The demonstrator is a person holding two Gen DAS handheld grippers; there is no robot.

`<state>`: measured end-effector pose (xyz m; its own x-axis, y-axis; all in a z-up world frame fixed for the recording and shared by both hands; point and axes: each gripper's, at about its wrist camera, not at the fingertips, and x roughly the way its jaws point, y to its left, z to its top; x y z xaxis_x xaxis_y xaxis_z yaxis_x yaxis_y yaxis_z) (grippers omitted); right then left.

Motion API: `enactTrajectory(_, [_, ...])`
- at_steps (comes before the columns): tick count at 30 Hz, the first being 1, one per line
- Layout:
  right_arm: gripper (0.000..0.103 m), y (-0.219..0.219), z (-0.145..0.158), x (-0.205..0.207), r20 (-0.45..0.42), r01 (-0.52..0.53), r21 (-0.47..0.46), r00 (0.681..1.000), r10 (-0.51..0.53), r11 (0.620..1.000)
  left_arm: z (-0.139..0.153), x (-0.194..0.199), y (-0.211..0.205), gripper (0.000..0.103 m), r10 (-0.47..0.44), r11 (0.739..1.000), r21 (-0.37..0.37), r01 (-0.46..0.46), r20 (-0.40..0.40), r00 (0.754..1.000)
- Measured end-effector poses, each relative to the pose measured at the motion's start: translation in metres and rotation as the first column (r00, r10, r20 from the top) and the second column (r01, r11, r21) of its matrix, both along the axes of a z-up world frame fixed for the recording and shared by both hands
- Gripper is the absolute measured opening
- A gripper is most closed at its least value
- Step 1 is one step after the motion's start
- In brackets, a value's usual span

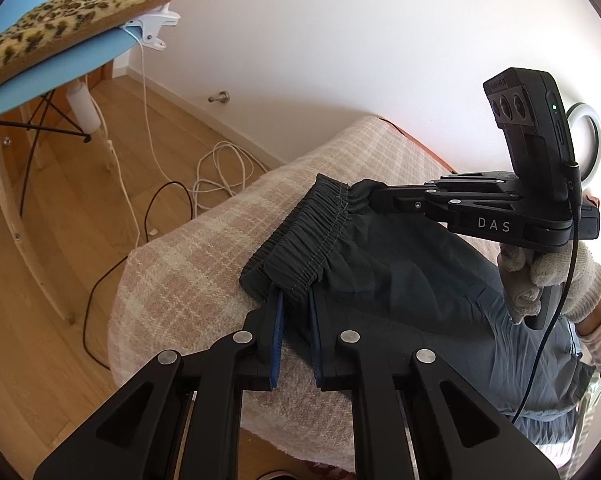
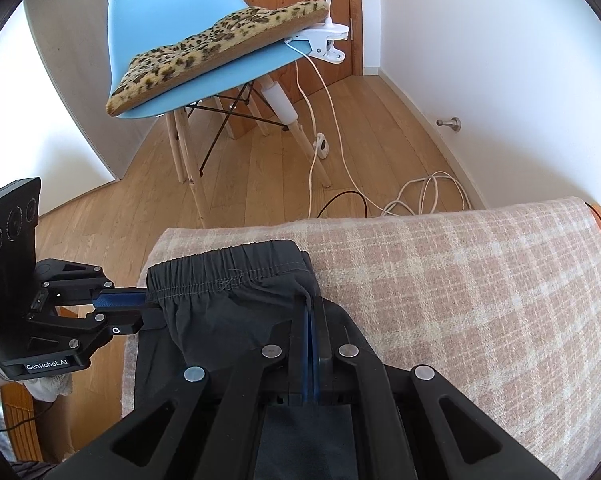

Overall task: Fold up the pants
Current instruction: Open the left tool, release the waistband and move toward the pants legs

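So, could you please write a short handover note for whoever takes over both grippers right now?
Left gripper: closed on one end of the elastic waistband of the dark grey fabric pants.
Right gripper: pinched shut on the waistband's other end.
The pants lie on the pink-and-cream checked blanket, waistband near the edge facing the blue plastic chair; the legs trail back toward the person.
Done: both waistband ends gripped, and the waistband area looks doubled over.
Left: how far the fold has got is unclear; probably finish it, smooth it and release.
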<state>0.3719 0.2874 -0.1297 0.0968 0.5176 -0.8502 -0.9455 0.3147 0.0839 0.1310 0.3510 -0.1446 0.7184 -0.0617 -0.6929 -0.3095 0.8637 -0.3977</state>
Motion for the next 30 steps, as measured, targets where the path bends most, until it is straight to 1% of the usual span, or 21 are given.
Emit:
enactTrajectory(1, [0.000, 0.000, 0.000, 0.000, 0.001, 0.000, -0.002, 1.000, 0.000, 1.000, 0.001, 0.000, 0.000, 0.010, 0.000, 1.000, 0.006, 0.000, -0.003, 1.000])
enactTrajectory(2, [0.002, -0.001, 0.000, -0.001, -0.001, 0.001, -0.003, 1.000, -0.001, 1.000, 0.001, 0.000, -0.001, 0.010, 0.002, 1.000, 0.007, -0.002, -0.006, 1.000])
enactTrajectory(3, [0.005, -0.001, 0.000, -0.001, -0.001, 0.006, -0.003, 1.000, -0.006, 1.000, 0.002, 0.000, -0.001, 0.010, 0.003, 1.000, 0.007, -0.003, -0.009, 1.000])
enactTrajectory(4, [0.010, -0.001, 0.001, -0.001, 0.003, 0.014, -0.005, 1.000, -0.014, 1.000, 0.003, -0.001, -0.002, 0.011, 0.005, 1.000, 0.009, -0.005, -0.012, 1.000])
enactTrajectory(5, [0.028, -0.001, 0.002, -0.001, 0.006, 0.024, -0.007, 1.000, -0.024, 1.000, 0.003, -0.001, -0.001, 0.013, 0.011, 1.000, 0.013, -0.011, -0.016, 1.000])
enactTrajectory(6, [0.040, -0.001, 0.004, -0.001, 0.011, 0.036, -0.006, 0.999, -0.036, 0.999, 0.004, -0.002, -0.001, 0.014, 0.013, 1.000, 0.012, -0.012, -0.019, 1.000])
enactTrajectory(8, [0.041, -0.006, 0.009, -0.001, 0.014, 0.053, 0.001, 0.998, -0.053, 0.999, 0.007, -0.004, -0.002, 0.015, 0.014, 1.000, 0.020, -0.013, -0.028, 1.000])
enactTrajectory(10, [0.044, -0.011, 0.015, -0.002, 0.014, 0.068, 0.000, 0.998, -0.068, 0.998, 0.012, -0.007, -0.002, 0.021, 0.022, 0.999, 0.043, -0.020, -0.035, 0.999])
enactTrajectory(11, [0.049, -0.016, 0.018, -0.003, 0.016, 0.079, -0.001, 0.997, -0.079, 0.997, 0.015, -0.008, -0.001, 0.026, 0.033, 0.998, 0.060, -0.030, -0.041, 0.999])
enactTrajectory(12, [0.054, -0.021, 0.023, -0.004, 0.022, 0.092, 0.004, 0.996, -0.092, 0.996, 0.018, -0.010, 0.000, 0.028, 0.041, 0.997, 0.068, -0.038, -0.041, 0.998])
enactTrajectory(14, [0.059, -0.035, 0.035, -0.008, 0.034, 0.116, 0.022, 0.993, -0.117, 0.993, 0.025, -0.013, 0.004, 0.028, 0.051, 0.997, 0.062, -0.050, -0.030, 0.998])
enactTrajectory(17, [0.062, -0.061, 0.054, -0.016, 0.051, 0.159, 0.036, 0.986, -0.161, 0.987, 0.037, -0.019, 0.008, 0.028, 0.057, 0.998, 0.028, -0.057, 0.003, 0.998])
enactTrajectory(18, [0.065, -0.071, 0.062, -0.019, 0.052, 0.177, 0.043, 0.982, -0.179, 0.983, 0.041, -0.020, 0.007, 0.028, 0.052, 0.998, 0.026, -0.052, 0.013, 0.999])
enactTrajectory(21, [0.066, -0.104, 0.086, -0.028, 0.063, 0.222, 0.071, 0.972, -0.227, 0.972, 0.055, -0.019, -0.005, 0.028, 0.015, 0.999, 0.028, -0.016, 0.040, 0.999])
enactTrajectory(26, [0.066, -0.160, 0.126, -0.039, 0.081, 0.318, 0.113, 0.941, -0.328, 0.941, 0.081, -0.013, -0.038, 0.028, -0.075, 0.997, 0.039, 0.072, 0.087, 0.993])
enactTrajectory(30, [0.069, -0.208, 0.153, -0.048, 0.101, 0.394, 0.140, 0.907, -0.409, 0.908, 0.100, -0.004, -0.069, 0.028, -0.172, 0.985, 0.047, 0.167, 0.120, 0.978])
